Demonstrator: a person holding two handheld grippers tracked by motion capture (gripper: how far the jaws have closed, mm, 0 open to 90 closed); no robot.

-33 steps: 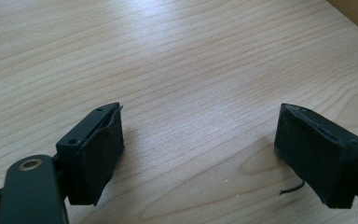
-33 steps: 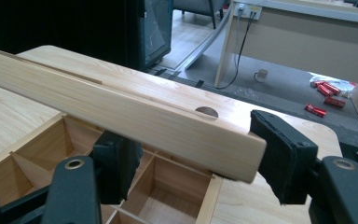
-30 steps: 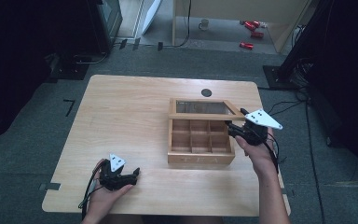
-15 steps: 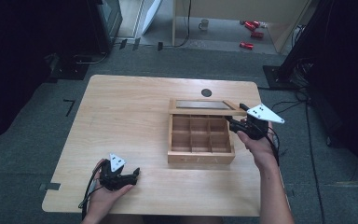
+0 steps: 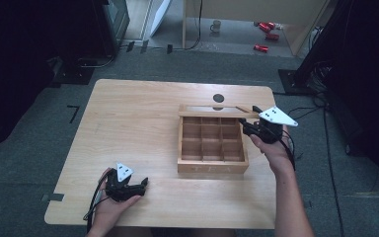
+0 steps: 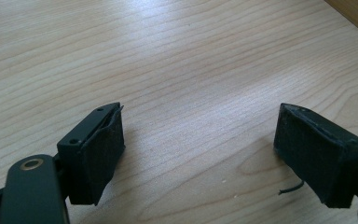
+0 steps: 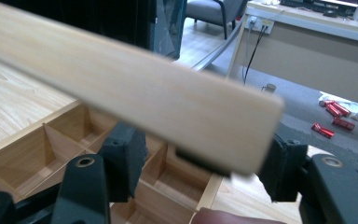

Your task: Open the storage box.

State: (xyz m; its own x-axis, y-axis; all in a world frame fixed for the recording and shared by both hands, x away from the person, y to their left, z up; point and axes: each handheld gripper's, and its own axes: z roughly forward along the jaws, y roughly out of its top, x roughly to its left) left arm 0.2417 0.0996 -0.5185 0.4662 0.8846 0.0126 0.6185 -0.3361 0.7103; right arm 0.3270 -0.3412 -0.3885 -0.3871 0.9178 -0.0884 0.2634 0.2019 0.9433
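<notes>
A wooden box (image 5: 212,167) with several empty compartments stands right of the table's middle. Its glass-paned lid (image 5: 212,112) is raised at the far side. My right gripper (image 5: 246,127) is at the box's far right corner, and its jaws have just been closing. In the right gripper view the lid's wooden rail (image 7: 135,88) crosses in front of both jaw tips, above the compartments (image 7: 37,154); the right gripper (image 7: 200,156) stands open with no pad pressing the rail. My left gripper (image 5: 143,183) rests near the front left edge, open (image 6: 200,154) over bare wood.
The table (image 5: 128,113) has a round black hole (image 5: 218,98) behind the box. On the floor beyond lie red cans (image 5: 266,35) and a mug (image 5: 216,24). Dark equipment stands to the left and right of the table.
The lid has swung further up and back, so it looks narrower from above. My right hand shifted slightly with it. The left hand has stayed put.
</notes>
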